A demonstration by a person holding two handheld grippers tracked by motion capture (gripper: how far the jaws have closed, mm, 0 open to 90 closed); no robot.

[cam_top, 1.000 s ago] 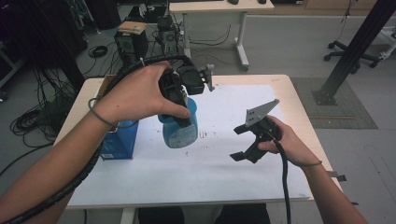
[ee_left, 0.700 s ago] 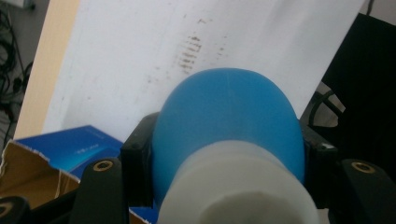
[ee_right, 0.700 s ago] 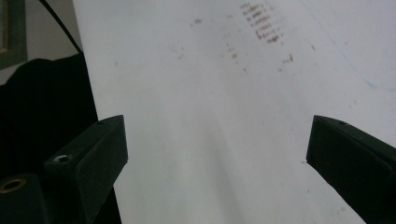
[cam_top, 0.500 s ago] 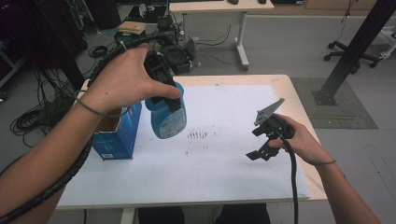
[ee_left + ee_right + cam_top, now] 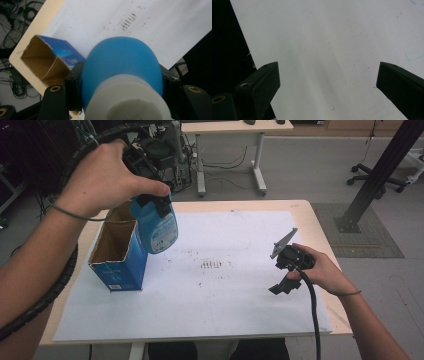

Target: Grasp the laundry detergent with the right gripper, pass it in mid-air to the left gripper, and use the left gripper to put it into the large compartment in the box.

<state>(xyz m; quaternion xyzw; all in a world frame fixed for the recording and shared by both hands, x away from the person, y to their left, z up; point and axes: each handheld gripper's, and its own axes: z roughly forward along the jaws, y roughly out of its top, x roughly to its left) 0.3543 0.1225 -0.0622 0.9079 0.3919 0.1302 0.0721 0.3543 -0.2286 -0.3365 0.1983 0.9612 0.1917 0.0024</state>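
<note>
Open carton [image 5: 119,254] stood at desk [image 5: 320,227] left edge, its mouth unblocked; white sheet [image 5: 240,295] centre and right lay free for passing.

I worked at a light wooden table [image 5: 320,227] covered by a big white sheet [image 5: 250,245] with dark smudges near its middle. Grey floor [image 5: 310,165] all round. Behind it stood a second desk [image 5: 227,127] on white legs, cables [image 5: 235,157] trailing under it. Far left was dark, cluttered with equipment and tangled wires [image 5: 30,175]. On the right a black slanted post [image 5: 380,170] met a base plate on a grey mat [image 5: 370,232], and an office chair base [image 5: 385,175] sat beyond. Lighting was even, indoor.
</note>
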